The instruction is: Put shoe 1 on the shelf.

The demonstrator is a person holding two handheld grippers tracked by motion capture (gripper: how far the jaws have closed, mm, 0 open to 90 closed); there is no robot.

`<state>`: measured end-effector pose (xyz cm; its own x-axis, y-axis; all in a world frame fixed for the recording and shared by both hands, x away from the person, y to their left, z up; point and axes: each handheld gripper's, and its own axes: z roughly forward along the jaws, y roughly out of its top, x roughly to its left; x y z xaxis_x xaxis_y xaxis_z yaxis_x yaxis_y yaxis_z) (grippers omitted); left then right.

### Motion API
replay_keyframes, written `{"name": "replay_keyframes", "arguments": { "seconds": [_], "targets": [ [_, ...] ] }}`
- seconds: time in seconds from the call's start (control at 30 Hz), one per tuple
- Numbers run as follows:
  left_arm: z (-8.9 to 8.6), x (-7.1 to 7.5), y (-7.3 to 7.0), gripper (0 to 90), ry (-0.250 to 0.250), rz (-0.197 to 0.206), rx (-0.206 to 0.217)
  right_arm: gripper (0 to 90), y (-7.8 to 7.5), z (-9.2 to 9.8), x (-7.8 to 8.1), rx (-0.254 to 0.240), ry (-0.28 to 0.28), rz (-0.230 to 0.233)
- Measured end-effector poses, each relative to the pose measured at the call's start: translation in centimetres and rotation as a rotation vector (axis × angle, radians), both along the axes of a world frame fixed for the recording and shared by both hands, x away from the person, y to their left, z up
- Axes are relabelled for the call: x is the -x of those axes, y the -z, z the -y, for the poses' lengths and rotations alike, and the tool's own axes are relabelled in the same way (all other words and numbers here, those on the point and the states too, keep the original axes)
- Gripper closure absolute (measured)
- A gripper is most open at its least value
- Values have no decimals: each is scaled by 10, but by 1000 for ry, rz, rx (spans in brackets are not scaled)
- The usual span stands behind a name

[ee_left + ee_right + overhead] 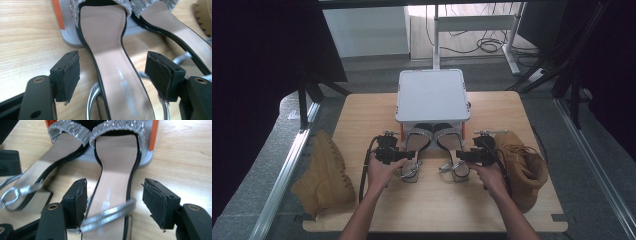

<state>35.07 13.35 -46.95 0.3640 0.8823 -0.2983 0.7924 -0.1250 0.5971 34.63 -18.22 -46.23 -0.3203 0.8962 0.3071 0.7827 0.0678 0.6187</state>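
Hovering wide open, the left gripper (113,75) is straddling the left sandal (112,57); the right gripper (115,201), jaws apart, is straddling the right sandal (116,170).

Pale wooden table (362,107) on grey carpeted floor (377,70). Black curtains (257,65) hanging at both sides, dark frame legs before them. Metal rails (287,165) along the left and right edges. Beyond, a white-legged desk frame (435,40) with looped black cables (489,46) on the floor. Bright light falling at the far middle.
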Motion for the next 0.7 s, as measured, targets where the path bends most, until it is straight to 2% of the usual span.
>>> {"name": "replay_keyframes", "arguments": {
  "seconds": [0.13, 0.3, 0.5, 0.7],
  "targets": [
    [-11, 15, -1, 281, 29, 31, 14, 345, 3, 7, 16, -13, -23, 13],
    [-20, 33, 2, 281, 51, 48, 28, 337, 8, 14, 37, -4, -43, 25],
    [-23, 51, 5, 282, 73, 69, 20, 333, 17, 11, 53, 3, -73, 19],
    [-27, 67, 11, 281, 81, 83, 21, 325, 27, 7, 62, 7, -90, 13]
  ]
}}
